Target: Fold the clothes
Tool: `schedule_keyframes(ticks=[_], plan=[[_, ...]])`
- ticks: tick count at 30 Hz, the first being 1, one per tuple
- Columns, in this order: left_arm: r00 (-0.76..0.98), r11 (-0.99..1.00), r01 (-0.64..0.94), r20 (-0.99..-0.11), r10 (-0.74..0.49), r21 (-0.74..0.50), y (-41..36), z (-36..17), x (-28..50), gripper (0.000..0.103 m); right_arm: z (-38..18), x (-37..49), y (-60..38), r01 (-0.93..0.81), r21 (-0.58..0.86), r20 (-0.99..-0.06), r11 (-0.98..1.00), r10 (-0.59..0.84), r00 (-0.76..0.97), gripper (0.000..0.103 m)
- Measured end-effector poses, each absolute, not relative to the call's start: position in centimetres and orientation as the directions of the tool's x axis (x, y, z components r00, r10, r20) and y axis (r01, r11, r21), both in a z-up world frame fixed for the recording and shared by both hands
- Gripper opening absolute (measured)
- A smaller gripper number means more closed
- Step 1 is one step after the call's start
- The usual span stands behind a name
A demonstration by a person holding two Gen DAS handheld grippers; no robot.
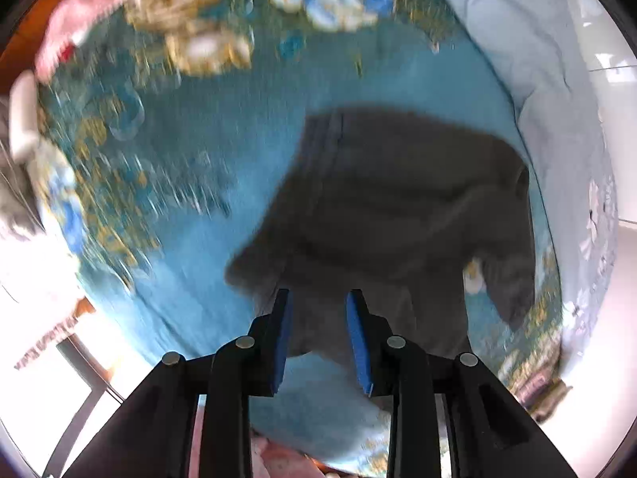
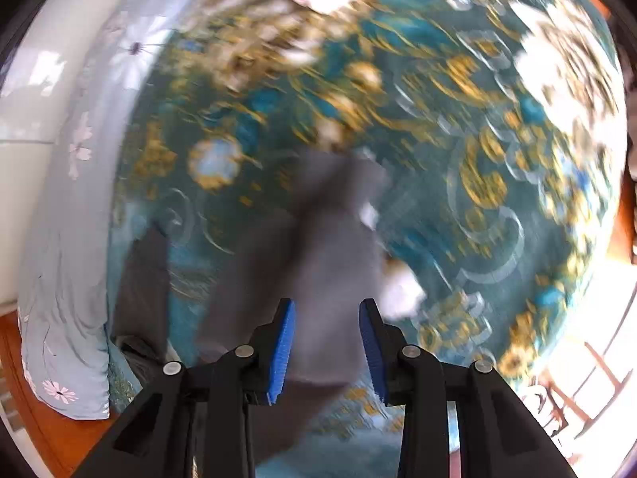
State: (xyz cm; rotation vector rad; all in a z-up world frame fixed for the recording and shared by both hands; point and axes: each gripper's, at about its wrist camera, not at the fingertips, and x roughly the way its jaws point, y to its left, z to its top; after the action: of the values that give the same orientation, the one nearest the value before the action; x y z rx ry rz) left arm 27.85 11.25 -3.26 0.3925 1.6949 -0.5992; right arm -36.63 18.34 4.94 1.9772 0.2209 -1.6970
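Observation:
A dark grey garment (image 1: 390, 215) lies crumpled and partly folded on the teal flowered bedspread (image 1: 191, 183). My left gripper (image 1: 319, 298) hangs above its near edge, pointing down. The blue pads (image 1: 283, 318) stand apart with nothing pinched between them. In the right wrist view the same grey garment (image 2: 326, 255) appears blurred, with a narrow dark part (image 2: 139, 290) off to the left. My right gripper (image 2: 327, 306) hovers over the garment, also open, and no cloth is gripped between its fingers.
A pale blue quilt with white flowers (image 1: 529, 91) lies bunched along the bed's edge (image 2: 71, 239). A pink cloth (image 1: 75, 20) sits at the far corner. Wooden floor (image 2: 47, 410) shows beside the bed, and a bright window (image 2: 589, 358) lies beyond it.

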Motion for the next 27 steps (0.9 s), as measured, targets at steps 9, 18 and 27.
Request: schedule_keyframes(ticks=[9,18,27], plan=[[-0.162,0.796,0.582,-0.983,-0.086,-0.166,10.1,3.3,27.7,0.031,0.5,-27.8,3.7,0.512,0.468,-0.863,-0.721,-0.247,0.44,0.058],[-0.136,0.809,0.582,-0.991,-0.005,-0.084,7.6,2.0,28.2,0.031,-6.4,-24.5,-4.9,0.463,0.401,-0.875,-0.79,-0.181,0.449,0.063],[-0.156,0.819,0.572,-0.986,0.052,-0.047,8.3,0.1,29.8,0.031,-7.5,-22.9,-6.5,0.409,0.392,-0.878,-0.824,-0.202,0.433,0.024]])
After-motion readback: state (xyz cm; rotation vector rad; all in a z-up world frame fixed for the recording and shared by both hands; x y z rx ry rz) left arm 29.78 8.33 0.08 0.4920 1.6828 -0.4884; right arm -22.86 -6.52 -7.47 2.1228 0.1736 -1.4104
